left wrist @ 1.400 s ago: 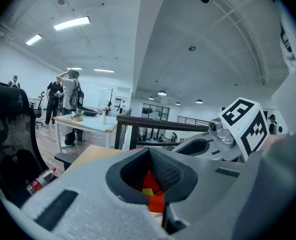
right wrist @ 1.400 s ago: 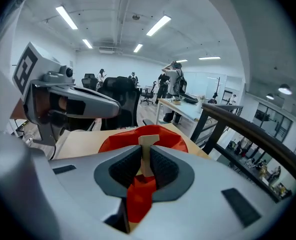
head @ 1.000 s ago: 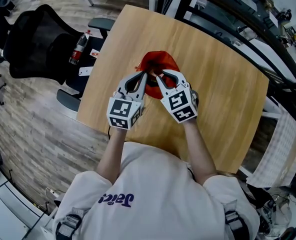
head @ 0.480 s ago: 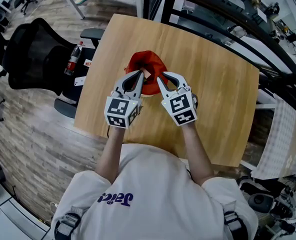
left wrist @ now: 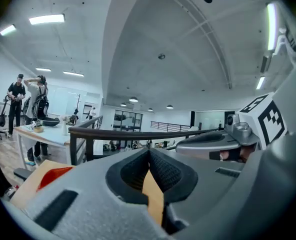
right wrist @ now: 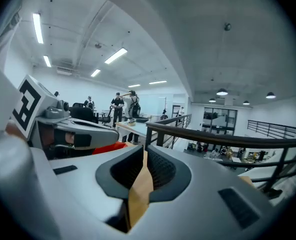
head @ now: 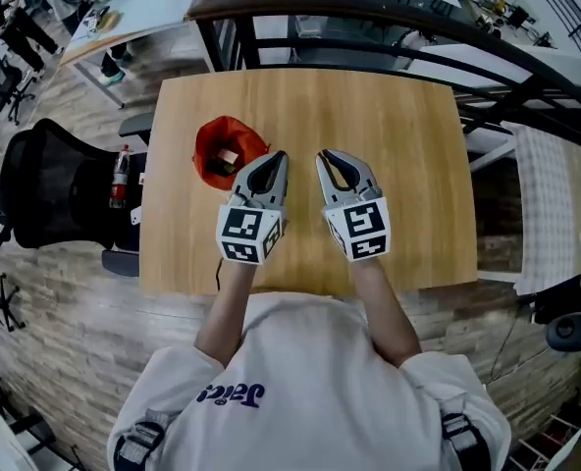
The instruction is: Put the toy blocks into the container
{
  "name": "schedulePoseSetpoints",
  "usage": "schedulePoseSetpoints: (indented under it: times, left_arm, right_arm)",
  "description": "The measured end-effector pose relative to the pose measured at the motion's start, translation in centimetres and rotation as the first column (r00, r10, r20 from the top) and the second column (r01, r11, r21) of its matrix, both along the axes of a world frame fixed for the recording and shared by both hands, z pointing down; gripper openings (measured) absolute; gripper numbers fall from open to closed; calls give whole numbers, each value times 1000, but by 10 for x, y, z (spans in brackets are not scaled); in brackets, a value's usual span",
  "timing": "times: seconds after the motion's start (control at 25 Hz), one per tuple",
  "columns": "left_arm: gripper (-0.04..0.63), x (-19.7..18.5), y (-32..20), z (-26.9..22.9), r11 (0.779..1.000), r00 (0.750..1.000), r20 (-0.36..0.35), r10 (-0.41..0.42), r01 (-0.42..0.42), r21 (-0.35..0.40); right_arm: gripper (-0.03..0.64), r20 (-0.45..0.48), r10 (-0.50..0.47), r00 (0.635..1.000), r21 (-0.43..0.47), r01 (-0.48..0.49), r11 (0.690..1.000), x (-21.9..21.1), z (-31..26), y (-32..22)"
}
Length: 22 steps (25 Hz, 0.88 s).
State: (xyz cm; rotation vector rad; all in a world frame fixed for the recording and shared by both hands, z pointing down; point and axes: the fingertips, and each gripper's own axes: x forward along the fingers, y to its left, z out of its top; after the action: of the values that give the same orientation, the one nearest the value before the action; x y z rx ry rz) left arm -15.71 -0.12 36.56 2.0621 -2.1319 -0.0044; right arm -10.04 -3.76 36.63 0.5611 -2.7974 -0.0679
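A red soft container (head: 212, 145) sits on the left part of the wooden table (head: 408, 145), with a tan toy block (head: 229, 157) showing inside it. My left gripper (head: 274, 158) hovers just right of the container, shut and empty. My right gripper (head: 330, 157) is beside it, a short gap apart. Its jaws have just been closing, the tips meet, and nothing is between them. In the left gripper view the shut jaws (left wrist: 149, 150) point over the table, with the red container (left wrist: 55, 175) low at the left. The right gripper view shows its jaws (right wrist: 144, 152) shut and a strip of red container (right wrist: 108, 147) to the left.
A black office chair (head: 60, 189) and a drinks bottle (head: 121, 178) stand left of the table. A dark railing (head: 369, 10) runs along the table's far edge. People stand at a desk (left wrist: 25, 91) far off. A white cloth (head: 555, 204) hangs at the right.
Both grippers have pulled away from the red container's rim and risen. The container now lies to the left of the left gripper instead of under both tips.
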Motion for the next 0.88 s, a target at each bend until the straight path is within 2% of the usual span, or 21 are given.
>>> schedulePoseSetpoints:
  times: [0.2, 0.44, 0.56, 0.72, 0.88]
  left_arm:
    - [14, 65, -7, -17, 998, 999, 20, 44, -45, 51]
    - [14, 115, -12, -21, 996, 998, 31, 49, -51, 76]
    - [14, 130, -10, -22, 996, 998, 41, 42, -45, 74]
    - [14, 132, -2, -26, 996, 999, 23, 27, -29, 85]
    - [14, 154, 11, -22, 994, 999, 31, 16, -19, 103]
  right_arm:
    - [26, 94, 147, 985, 32, -150, 988, 76, -25, -10]
    - [17, 162, 256, 953, 57, -268, 962, 147, -38, -20]
    - [16, 174, 276, 945, 46, -288, 957, 168, -36, -19]
    - [15, 163, 272, 948, 42, -282, 958, 172, -40, -10]
    - [14, 160, 264, 951, 59, -276, 959, 195, -32, 5]
